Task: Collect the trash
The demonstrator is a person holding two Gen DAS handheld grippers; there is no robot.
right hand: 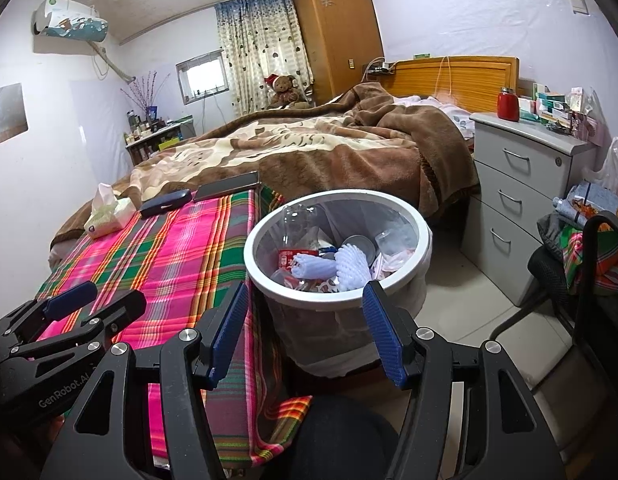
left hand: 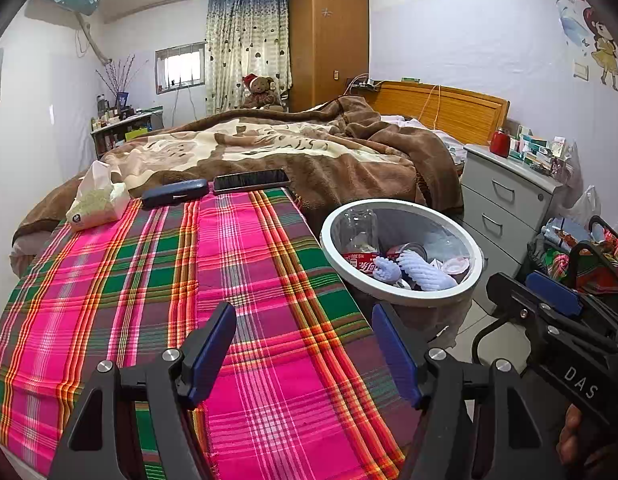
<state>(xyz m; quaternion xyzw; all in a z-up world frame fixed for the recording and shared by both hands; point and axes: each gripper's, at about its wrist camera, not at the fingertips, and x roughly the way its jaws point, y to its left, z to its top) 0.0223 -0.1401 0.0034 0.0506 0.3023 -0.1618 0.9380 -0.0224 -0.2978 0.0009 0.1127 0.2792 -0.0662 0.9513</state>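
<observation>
Trash bin (left hand: 403,276) in the left wrist view stands on the floor beside the bed (left hand: 181,280), holding bottles and foam nets, with the left hand-held gripper (left hand: 305,348) apart and empty over the plaid cloth. Right wrist view shows the right hand-held gripper (right hand: 305,328) also apart and empty, just before the bin's white rim.

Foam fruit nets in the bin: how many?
2. Both lie on top of the trash in the white bin: left foam net over the cola bottle label, right foam net beside it. More may be buried underneath.
</observation>
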